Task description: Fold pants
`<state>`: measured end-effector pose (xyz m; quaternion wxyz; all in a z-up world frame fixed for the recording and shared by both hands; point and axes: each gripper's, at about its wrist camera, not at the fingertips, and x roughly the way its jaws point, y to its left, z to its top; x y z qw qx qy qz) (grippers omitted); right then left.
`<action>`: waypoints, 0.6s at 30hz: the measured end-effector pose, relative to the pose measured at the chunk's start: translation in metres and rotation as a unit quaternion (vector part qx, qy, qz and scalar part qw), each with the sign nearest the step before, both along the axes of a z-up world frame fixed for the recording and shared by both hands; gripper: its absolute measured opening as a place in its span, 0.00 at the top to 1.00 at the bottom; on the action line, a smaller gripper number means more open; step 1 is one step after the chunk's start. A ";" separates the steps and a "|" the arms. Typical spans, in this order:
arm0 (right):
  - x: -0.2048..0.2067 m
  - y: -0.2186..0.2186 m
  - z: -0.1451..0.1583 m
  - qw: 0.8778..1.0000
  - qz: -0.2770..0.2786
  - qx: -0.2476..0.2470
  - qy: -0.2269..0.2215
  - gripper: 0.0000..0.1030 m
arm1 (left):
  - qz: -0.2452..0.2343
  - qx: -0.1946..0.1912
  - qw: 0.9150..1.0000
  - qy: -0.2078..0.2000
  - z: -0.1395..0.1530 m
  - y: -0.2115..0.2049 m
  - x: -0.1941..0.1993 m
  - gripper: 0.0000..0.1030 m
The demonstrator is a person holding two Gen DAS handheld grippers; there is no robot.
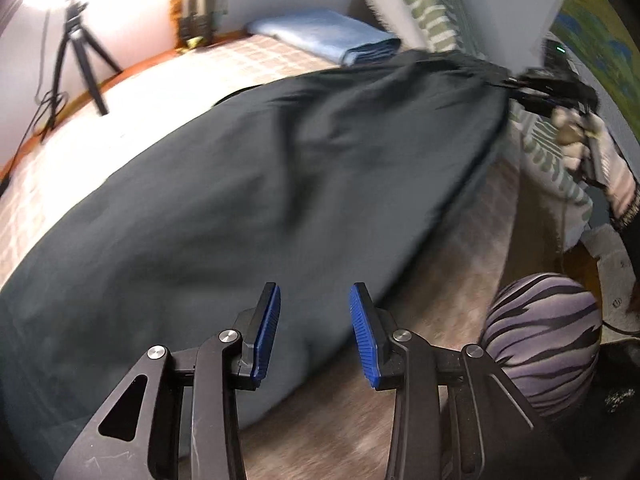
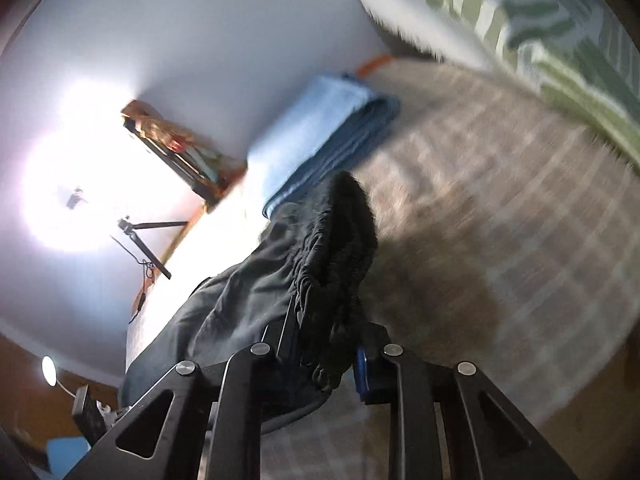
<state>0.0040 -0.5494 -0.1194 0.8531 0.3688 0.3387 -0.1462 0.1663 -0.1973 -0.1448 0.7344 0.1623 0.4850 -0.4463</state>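
Stretching diagonally across the bed [image 1: 168,92], the pants [image 1: 240,184] are pinched at the waistband by the right gripper [image 2: 326,354]; the left gripper [image 1: 315,330] is parted, empty.

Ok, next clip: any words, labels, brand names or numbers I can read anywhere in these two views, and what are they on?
None can be read in either view.
Pants: plain dark cloth, no tag or print shows.
Blue folded cloth: no label shows.
Shelf items by the wall: colours only, too blurred to read.
Right gripper, shut on the pants' waistband: a green light above it, no lettering legible.
Left gripper: open, no markings show.
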 end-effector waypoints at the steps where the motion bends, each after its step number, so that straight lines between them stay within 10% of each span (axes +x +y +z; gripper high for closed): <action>1: -0.006 -0.002 -0.005 1.000 -0.001 -0.008 0.010 0.81 | 0.007 0.004 1.000 0.002 -0.003 0.004 0.003 0.67; 8: -0.004 -0.019 -0.072 0.995 -0.015 0.003 0.097 0.73 | 0.045 0.003 0.999 0.005 0.000 0.026 0.008 0.67; 11: -0.011 -0.018 -0.058 0.993 -0.020 -0.023 0.115 0.47 | 0.054 0.013 0.998 -0.013 0.006 0.036 0.012 0.67; 18: -0.005 0.005 0.017 0.981 -0.013 -0.173 0.086 0.43 | 0.090 -0.001 0.995 -0.035 0.023 0.035 0.048 0.67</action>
